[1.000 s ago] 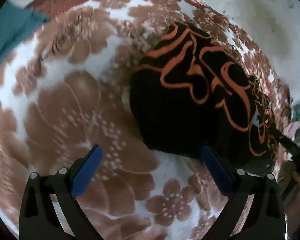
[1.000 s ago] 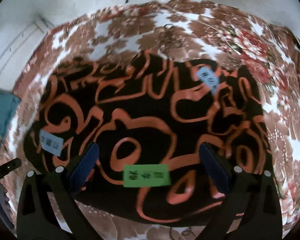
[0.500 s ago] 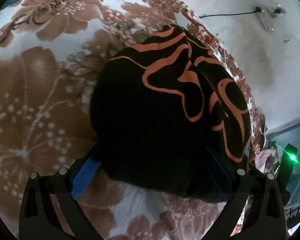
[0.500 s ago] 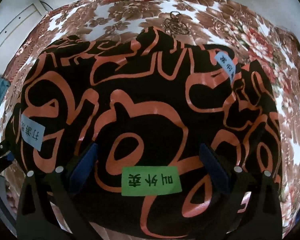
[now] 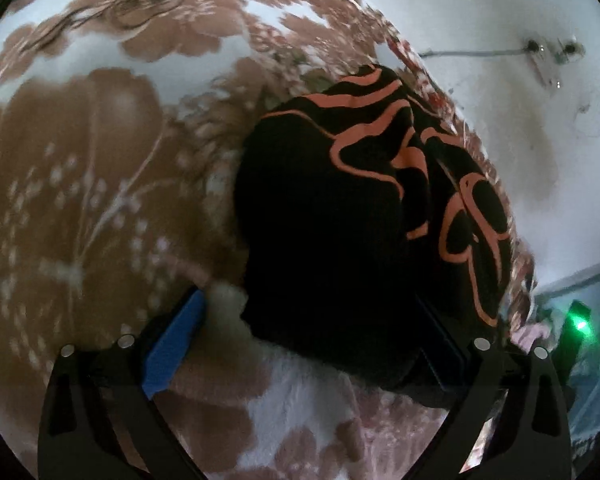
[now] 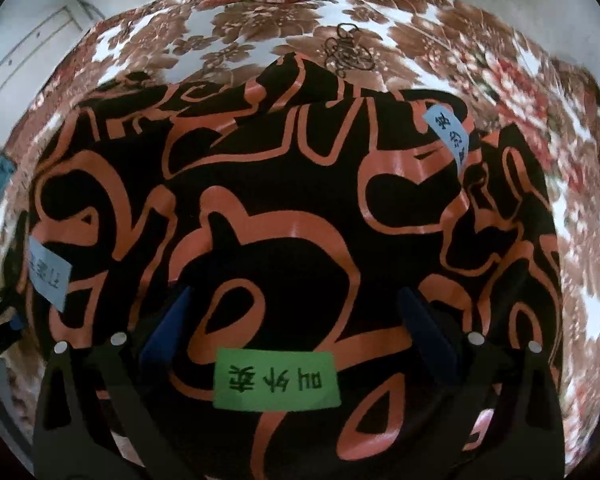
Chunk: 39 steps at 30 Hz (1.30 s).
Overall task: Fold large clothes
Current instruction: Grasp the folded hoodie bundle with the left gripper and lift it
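between our spread-apart right gripper (image 6: 296,320) fingers we see the green label (image 6: 275,380) on the black-and-orange garment (image 6: 284,216), our left gripper (image 5: 312,320) gaping wide at its folded edge (image 5: 328,240), all lying on the floral bedspread (image 5: 100,160).
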Available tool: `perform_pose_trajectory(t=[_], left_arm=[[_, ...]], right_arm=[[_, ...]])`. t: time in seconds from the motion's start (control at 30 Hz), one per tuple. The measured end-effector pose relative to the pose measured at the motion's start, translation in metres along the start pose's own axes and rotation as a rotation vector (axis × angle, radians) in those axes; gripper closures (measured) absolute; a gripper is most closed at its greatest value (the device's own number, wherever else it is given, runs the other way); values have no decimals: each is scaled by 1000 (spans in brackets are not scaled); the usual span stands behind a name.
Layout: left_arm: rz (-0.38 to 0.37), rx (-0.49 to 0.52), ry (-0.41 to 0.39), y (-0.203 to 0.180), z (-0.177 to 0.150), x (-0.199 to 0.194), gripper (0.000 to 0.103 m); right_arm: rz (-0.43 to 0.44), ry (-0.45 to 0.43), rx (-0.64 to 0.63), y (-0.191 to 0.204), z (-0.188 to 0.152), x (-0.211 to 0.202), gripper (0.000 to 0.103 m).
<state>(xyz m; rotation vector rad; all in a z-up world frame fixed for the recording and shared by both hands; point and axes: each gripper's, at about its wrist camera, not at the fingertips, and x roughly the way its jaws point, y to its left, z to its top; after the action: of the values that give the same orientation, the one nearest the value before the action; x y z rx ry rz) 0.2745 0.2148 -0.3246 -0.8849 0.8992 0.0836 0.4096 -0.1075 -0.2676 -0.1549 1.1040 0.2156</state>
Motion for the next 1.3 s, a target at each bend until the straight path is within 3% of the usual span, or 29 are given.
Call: perform_pose_trajectory(t=[0.27, 0.33, 0.5, 0.6, 0.63, 0.67, 0.77, 0.87, 1.0, 1.07, 1.23, 1.3], left_arm=[[-147, -50, -33, -33, 19, 27, 5], [-196, -24, -38, -47, 27, 29, 5], [-131, -17, 32, -40, 24, 46, 6], [-149, -71, 42, -28, 24, 42, 33], [-151, -92, 45, -24, 24, 40, 51], [-153, -103, 47, -21, 23, 38, 59], [-150, -51, 58, -28, 21, 34, 70], [-151, 27, 64, -50, 26, 33, 73], [-180, 19, 63, -59, 34, 28, 75], [-190, 40, 55, -67, 35, 20, 75], [-219, 120, 32, -99, 36, 4, 76], [-224, 142, 26, -109, 37, 1, 76]], right_arm=[[-65, -17, -69, 7, -6, 10, 5], [-62, -15, -63, 5, -7, 12, 5], [-67, -12, -62, 5, -6, 15, 4], [-60, -5, -46, 4, -4, 13, 5], [-53, -7, -23, 1, -3, 8, 5], [-58, -26, 3, -2, -3, -1, 5], [-92, -94, 12, -3, -8, -30, 5], [-160, -105, 14, -9, -15, -43, 5], [-312, -101, 5, -32, -22, -39, 5], [-346, -84, 16, -49, -23, -30, 5], [-209, -142, 27, -48, -20, -29, 5], [-178, -106, 3, -40, -18, -17, 5]])
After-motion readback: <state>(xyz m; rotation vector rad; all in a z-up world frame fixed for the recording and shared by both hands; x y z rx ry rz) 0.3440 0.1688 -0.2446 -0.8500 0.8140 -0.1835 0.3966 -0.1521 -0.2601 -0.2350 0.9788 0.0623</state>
